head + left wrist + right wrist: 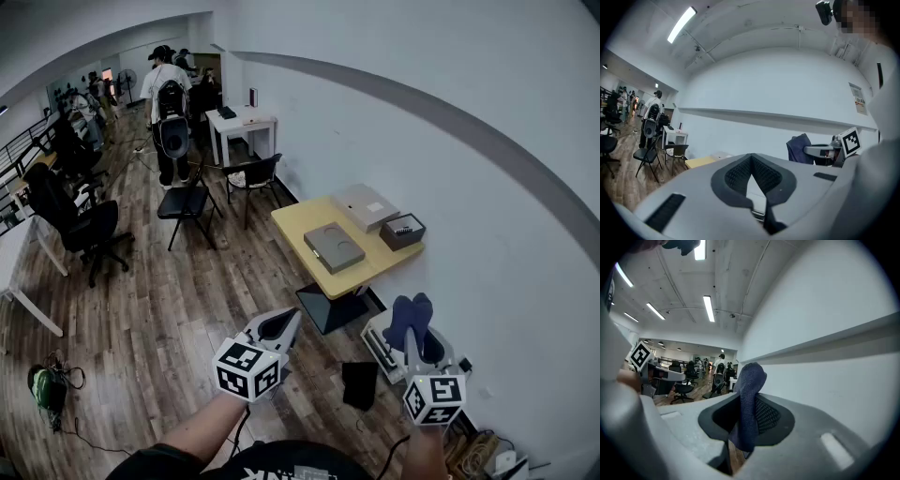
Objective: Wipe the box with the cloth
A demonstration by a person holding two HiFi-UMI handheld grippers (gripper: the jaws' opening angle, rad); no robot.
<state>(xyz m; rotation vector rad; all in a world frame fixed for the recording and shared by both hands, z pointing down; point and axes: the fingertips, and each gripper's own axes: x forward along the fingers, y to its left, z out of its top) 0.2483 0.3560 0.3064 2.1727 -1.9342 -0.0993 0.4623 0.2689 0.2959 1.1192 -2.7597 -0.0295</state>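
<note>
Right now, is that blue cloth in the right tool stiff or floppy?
Probably floppy: the cloth bunches and folds over above the right tool, with a loose end drooping below the jaws. Likely light, since a pinch alone holds it. Its knit-looking weave suggests it won't slip easily.

Open office: desks (246, 120), swivel chairs (82, 225)

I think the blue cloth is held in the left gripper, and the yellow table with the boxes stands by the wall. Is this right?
Not quite. The blue cloth is held in the right gripper, not the left; the right gripper view shows its jaws shut on it. The yellow table with the boxes does stand by the wall.
</note>
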